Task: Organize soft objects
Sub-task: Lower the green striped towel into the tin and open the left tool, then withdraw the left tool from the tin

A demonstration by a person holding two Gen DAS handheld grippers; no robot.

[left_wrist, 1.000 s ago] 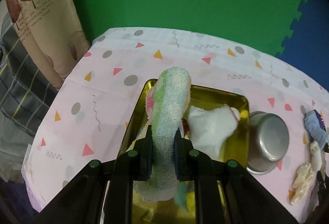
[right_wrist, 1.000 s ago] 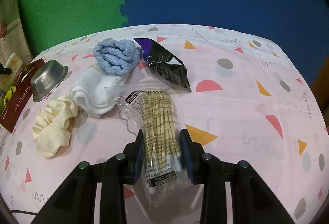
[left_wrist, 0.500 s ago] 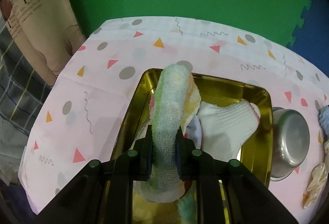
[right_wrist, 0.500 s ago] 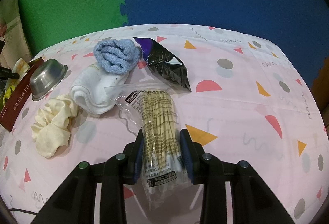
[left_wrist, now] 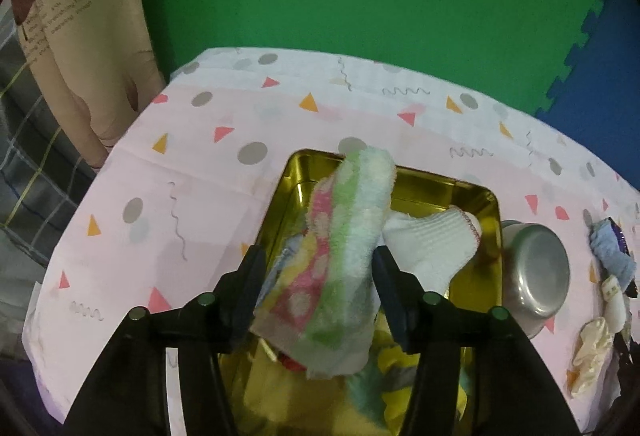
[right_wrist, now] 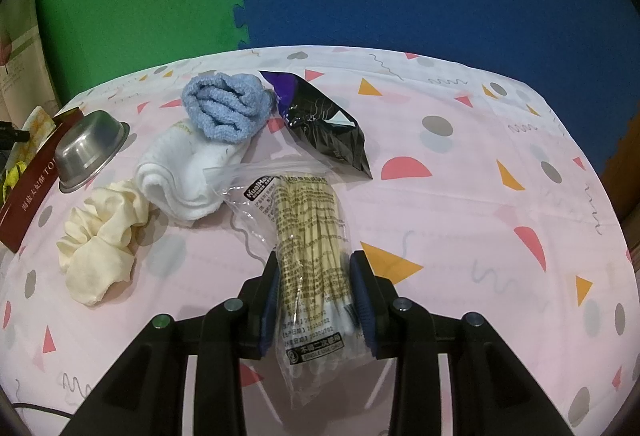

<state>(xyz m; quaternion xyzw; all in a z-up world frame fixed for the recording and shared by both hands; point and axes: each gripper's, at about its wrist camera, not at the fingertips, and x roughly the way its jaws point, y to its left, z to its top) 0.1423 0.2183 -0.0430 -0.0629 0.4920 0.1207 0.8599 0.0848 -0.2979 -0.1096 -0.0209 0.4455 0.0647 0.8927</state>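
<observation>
Pastel striped terry towel (left_wrist: 348,256) sags over gold metal tray (left_wrist: 444,188), between left gripper (left_wrist: 316,268) jaws that are opening, pads off it | tray holds white ribbed sock (left_wrist: 432,248) and yellow cloths (left_wrist: 400,360) | right gripper (right_wrist: 314,292) clamped on clear bag of cotton swabs (right_wrist: 310,236) near table's front edge | upturned steel bowl (left_wrist: 534,272) just beside tray's right rim

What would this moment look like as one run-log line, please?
left hand-held gripper: opening, striped towel between jaws over gold tray | right hand-held gripper: shut on swab bag
</observation>
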